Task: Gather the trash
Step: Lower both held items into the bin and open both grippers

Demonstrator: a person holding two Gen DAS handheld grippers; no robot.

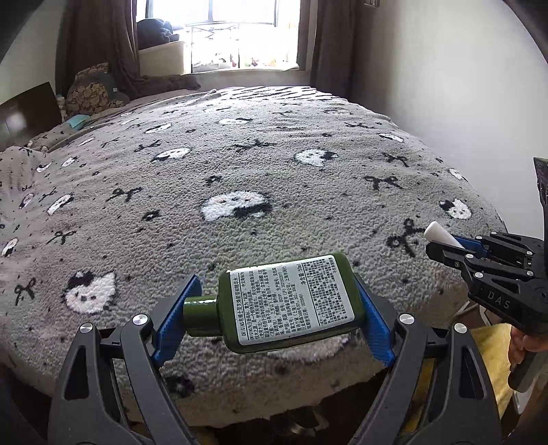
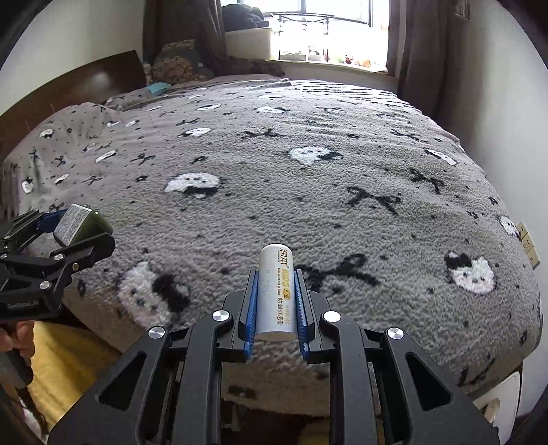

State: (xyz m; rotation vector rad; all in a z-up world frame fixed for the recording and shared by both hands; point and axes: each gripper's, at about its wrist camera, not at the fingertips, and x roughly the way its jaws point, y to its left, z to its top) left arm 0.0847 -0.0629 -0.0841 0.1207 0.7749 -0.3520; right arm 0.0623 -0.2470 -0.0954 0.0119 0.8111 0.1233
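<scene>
Gripping a flat, glossy green bottle [image 1: 287, 303] lengthwise in the widely spread left gripper [image 1: 274, 318]; pinching a smooth white tube [image 2: 275, 294] in the narrow right gripper [image 2: 275, 321], both above the fuzzy grey blanket [image 1: 239, 178].

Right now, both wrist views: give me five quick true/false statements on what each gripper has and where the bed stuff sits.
1. The left gripper is clamped on a dark green bottle. True.
2. The bottle is held upright with its cap pointing up. False: it lies sideways between the pads, cap toward the left finger.
3. The right gripper is empty. False: it is shut on a small white tube.
4. Both items are held clear of the grey patterned blanket. True: neither touches it.
5. The window is behind the cameras. False: it is ahead, beyond the far end of the bed.
</scene>
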